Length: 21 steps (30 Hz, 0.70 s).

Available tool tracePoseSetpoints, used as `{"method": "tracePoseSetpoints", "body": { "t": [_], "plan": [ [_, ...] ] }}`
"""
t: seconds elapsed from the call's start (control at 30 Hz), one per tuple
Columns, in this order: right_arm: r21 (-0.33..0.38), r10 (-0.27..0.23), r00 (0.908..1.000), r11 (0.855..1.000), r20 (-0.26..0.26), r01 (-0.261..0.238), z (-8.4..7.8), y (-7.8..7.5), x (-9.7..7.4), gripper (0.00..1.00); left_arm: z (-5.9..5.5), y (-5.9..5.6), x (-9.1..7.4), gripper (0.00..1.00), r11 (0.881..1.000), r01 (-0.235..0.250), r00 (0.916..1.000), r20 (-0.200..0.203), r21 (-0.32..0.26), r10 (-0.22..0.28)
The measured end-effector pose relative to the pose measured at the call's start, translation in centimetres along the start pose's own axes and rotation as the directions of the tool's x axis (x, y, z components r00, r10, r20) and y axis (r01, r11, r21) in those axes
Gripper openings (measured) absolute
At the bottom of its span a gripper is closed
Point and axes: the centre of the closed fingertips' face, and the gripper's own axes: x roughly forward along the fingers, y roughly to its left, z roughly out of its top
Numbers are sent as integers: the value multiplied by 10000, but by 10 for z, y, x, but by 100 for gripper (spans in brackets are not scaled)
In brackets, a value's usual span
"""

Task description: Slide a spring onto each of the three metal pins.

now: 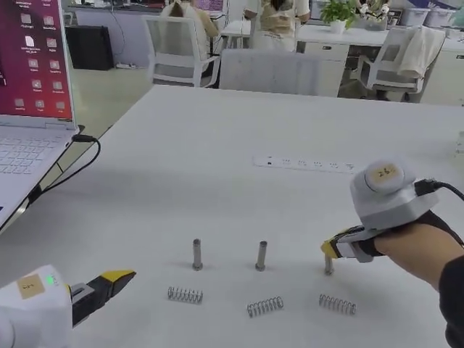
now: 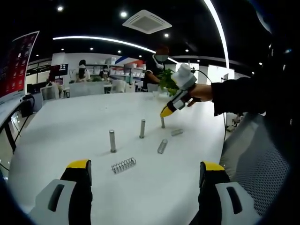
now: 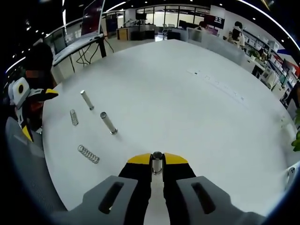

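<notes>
Three short metal pins stand in a row on the white table: left pin (image 1: 196,254), middle pin (image 1: 261,256), right pin (image 1: 328,265). In front of each lies a spring: left spring (image 1: 185,294), middle spring (image 1: 264,306), right spring (image 1: 337,304). My right gripper (image 1: 330,251) is shut on the top of the right pin (image 3: 157,162), whose end shows between the yellow-tipped jaws. My left gripper (image 1: 116,280) hovers open at the table's near left, jaws wide apart (image 2: 146,165), facing the left spring (image 2: 123,165) and the left pin (image 2: 112,140).
An open laptop (image 1: 29,109) with a black cable (image 1: 76,168) sits at the left edge. A white power strip (image 1: 304,163) lies behind the pins. Chairs (image 1: 268,71) and other desks stand beyond the far edge, with people there.
</notes>
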Motion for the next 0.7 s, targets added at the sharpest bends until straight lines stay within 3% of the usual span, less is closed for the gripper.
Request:
{"method": "tracePoseSetpoints", "body": {
  "t": [0.7],
  "plan": [
    [224,78,9999,9997,76,-80,-10,2,-8,6,-3,-6,2,93,9999,130,9998,-160,50,-129]
  ]
}}
